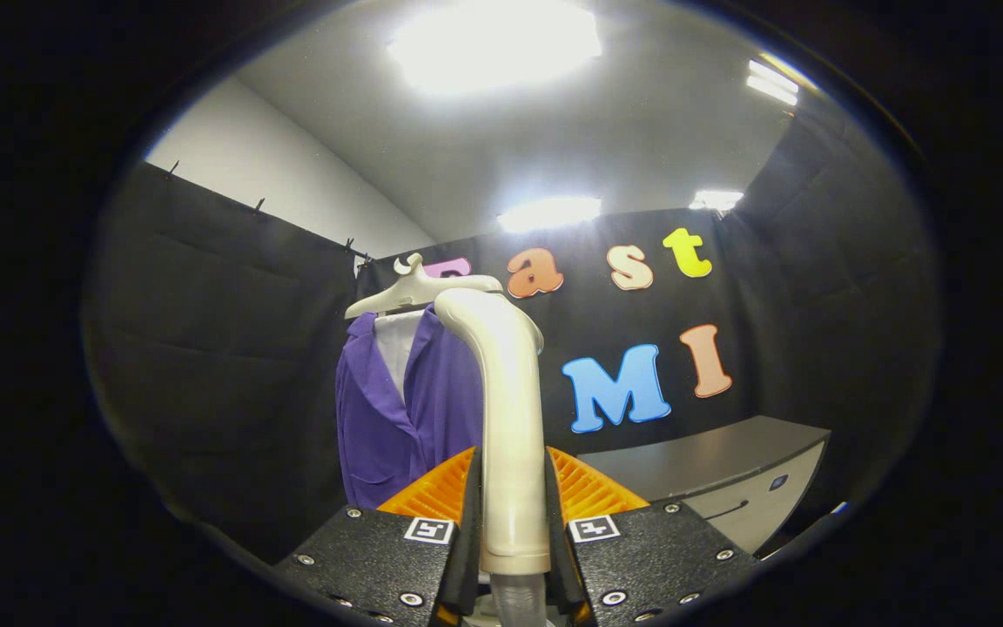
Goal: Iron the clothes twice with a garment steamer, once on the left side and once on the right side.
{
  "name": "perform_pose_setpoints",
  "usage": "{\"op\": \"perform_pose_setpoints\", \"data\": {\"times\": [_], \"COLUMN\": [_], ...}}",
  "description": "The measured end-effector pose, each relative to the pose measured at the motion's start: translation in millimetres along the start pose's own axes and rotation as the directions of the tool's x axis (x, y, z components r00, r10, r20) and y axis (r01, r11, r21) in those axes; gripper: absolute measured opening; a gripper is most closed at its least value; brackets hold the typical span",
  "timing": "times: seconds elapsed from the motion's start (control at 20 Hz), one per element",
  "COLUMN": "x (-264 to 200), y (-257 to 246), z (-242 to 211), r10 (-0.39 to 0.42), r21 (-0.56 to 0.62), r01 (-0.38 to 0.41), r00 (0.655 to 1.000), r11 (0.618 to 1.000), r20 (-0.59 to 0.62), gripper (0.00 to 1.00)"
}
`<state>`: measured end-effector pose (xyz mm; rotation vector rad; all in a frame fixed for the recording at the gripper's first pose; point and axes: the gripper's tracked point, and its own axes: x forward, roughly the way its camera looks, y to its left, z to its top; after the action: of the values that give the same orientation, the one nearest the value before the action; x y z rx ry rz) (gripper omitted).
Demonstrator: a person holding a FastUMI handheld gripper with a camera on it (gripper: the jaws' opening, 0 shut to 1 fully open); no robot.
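Observation:
A cream garment steamer (508, 409) stands upright between my fingers, its curved head at the top pointing toward the garment. My gripper (512, 505) is shut on the steamer's handle, both fingers pressing its sides. Beyond it, a purple jacket (397, 409) over a white shirt hangs on a cream hanger (410, 292) against the black booth wall. The steamer hides the jacket's right part. The head is apart from the cloth, a little to the jacket's right.
A grey table (710, 470) with a drawer front stands beyond the fingers on the right. Black cloth walls close the booth on the left, back and right. Bright ceiling lights (497, 39) glare overhead.

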<state>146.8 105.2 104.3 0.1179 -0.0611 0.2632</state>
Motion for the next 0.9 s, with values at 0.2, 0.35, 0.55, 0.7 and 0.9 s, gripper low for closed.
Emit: {"op": "perform_pose_setpoints", "data": {"times": [0.2, 0.35, 0.55, 0.7, 0.9], "x": [39, 71, 115, 145, 168], "y": [17, 32, 47, 61, 69], "z": [20, 27, 22, 13, -13], "r10": [0.038, 0.062, 0.071, 0.085, 0.073], "r21": [-0.025, -0.066, -0.105, -0.141, -0.177], "r01": [-0.037, -0.06, -0.069, -0.085, -0.083], "r00": [0.999, 0.997, 0.997, 0.996, 0.995], "r11": [0.999, 0.996, 0.992, 0.986, 0.981], "r20": [0.03, 0.035, 0.016, -0.006, -0.064], "gripper": [0.33, 0.33, 0.33, 0.33, 0.34]}}
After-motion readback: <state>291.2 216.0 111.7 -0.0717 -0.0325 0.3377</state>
